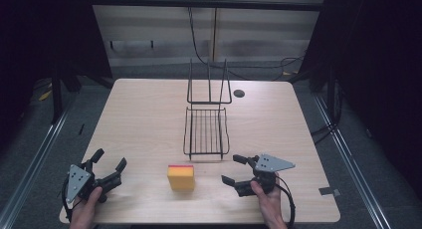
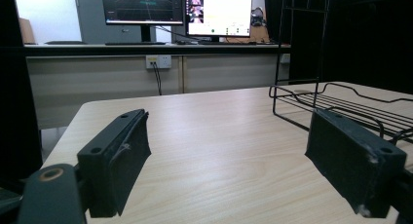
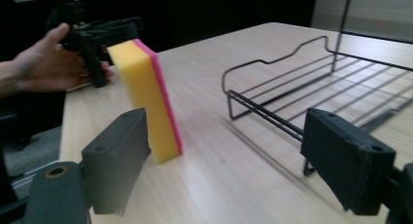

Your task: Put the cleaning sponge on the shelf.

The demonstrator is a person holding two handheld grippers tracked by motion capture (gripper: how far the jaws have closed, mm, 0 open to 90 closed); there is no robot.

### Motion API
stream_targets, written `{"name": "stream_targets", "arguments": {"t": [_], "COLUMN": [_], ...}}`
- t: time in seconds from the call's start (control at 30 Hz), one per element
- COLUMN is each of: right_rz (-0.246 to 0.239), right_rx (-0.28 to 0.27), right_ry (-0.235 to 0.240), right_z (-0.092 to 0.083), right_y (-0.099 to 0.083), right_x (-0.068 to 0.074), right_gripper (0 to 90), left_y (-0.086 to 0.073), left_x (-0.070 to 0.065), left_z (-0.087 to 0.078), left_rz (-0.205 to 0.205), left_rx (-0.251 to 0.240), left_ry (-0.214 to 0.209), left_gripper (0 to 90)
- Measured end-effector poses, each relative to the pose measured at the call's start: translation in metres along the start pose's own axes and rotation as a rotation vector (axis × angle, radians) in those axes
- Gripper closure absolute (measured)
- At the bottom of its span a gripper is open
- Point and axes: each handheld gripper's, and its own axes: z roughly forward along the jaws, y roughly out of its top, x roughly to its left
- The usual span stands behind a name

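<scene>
**Sponge upright on the desk between two open hand-held grippers**

The light wood desk has bare room across its left half and along the right edge. A black wire rack sits at the middle, its flat basket toward the person and a tall wire frame rising at its far end. A small dark round hole lies just right of that frame.

A yellow sponge with a pink layer stands on edge near the front of the desk, just short of the rack's near rim and apart from it.

The left hand-held gripper rests near the front left corner, held from below by the left hand, jaws spread wide and empty, pointing toward the far right. The right hand-held gripper sits right of the sponge, gripped by the right hand, jaws parted and empty, aimed left; in the right gripper view the sponge stands beside its left jaw, not touching.

No legible writing appears on the sponge or rack.
</scene>
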Motion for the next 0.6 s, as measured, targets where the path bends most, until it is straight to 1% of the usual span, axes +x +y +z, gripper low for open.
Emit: {"name": "stream_targets", "arguments": {"t": [0.1, 0.27, 0.33, 0.6], "right_rz": [-0.007, -0.024, -0.023, -0.019], "right_rx": [0.004, 0.0, 0.002, 0.008], "right_ry": [0.027, 0.054, 0.074, 0.148], "right_z": [0.004, 0.011, 0.014, 0.03], "right_y": [0.003, 0.009, 0.01, 0.016], "right_x": [0.002, 0.007, 0.008, 0.015], "right_gripper": [21.5, 23.9, 25.0, 23.3], "left_y": [0.0, 0.0, 0.0, 0.0], "left_x": [0.0, 0.0, 0.0, 0.0], "left_z": [0.0, 0.0, 0.0, 0.0], "left_rz": [0.001, 0.0, 0.0, 0.0], "left_rx": [0.001, 0.0, 0.0, 0.0], "left_ry": [0.0, 0.0, 0.0, 0.0], "left_gripper": [15.6, 15.6, 15.6, 15.6]}}
